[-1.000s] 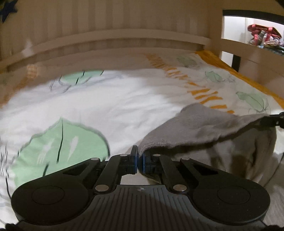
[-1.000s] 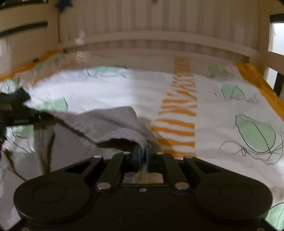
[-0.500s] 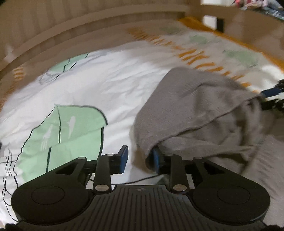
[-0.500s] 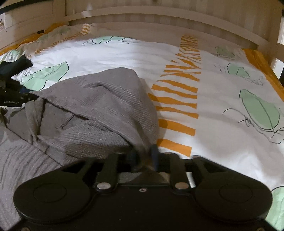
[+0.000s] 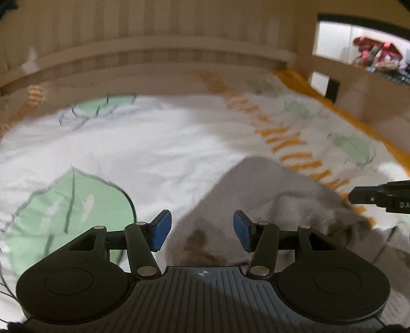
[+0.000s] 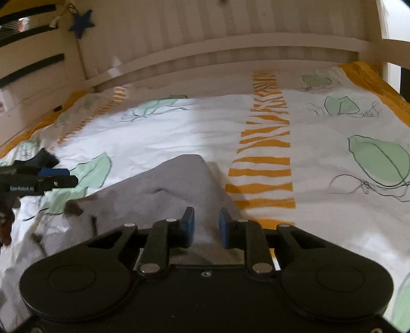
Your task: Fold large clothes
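Only the right view shows a blue star (image 6: 81, 23) (hanging).

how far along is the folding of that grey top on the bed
Partway. Done: one fold, the grey garment lies doubled over on the leaf-print bedsheet. In hand: nothing; the left gripper and right gripper are both open, hanging above the cloth. Left: it looks bunched and uneven, so likely more folds and smoothing.

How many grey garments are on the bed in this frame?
1. A single grey garment lies bunched on the bedspread, just ahead of both open tongs; more could lie outside the frames.
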`<state>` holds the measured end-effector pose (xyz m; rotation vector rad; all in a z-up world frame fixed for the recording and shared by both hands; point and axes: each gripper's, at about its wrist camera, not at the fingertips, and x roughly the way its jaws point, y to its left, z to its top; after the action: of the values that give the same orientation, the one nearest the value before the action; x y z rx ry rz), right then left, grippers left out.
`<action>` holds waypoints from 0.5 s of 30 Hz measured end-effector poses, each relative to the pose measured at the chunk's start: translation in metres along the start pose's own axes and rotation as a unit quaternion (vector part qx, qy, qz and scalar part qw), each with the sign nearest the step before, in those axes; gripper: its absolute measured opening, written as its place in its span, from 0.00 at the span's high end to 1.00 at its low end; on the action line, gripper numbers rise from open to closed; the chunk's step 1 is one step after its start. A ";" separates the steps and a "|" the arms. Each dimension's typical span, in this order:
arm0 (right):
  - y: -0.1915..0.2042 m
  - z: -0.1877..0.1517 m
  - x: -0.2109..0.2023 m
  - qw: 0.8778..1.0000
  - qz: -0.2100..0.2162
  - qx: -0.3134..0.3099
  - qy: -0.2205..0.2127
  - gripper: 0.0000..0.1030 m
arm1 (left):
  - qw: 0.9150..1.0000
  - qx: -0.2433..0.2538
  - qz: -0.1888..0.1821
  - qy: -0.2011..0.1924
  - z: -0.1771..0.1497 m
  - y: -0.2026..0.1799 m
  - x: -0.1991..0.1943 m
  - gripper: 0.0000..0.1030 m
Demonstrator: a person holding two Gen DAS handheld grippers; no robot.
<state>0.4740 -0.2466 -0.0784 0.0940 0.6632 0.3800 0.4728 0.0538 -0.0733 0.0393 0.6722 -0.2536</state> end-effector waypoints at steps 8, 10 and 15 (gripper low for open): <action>0.005 -0.045 0.004 0.998 0.004 -0.042 0.050 0.73 | 0.998 -0.047 -0.017 0.049 -0.044 0.023 0.015 0.47; 0.000 -0.044 -0.002 0.998 0.012 -0.036 0.055 0.73 | 0.997 -0.045 -0.020 0.058 -0.039 0.024 0.014 0.47; 0.000 -0.030 -0.015 0.998 0.023 -0.042 0.045 0.68 | 0.997 -0.048 -0.045 0.039 -0.012 0.027 -0.011 0.47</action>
<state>0.4442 -0.2537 -0.0935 0.0117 0.7333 0.4584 0.4640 0.0834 -0.0772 -0.0729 0.7640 -0.3064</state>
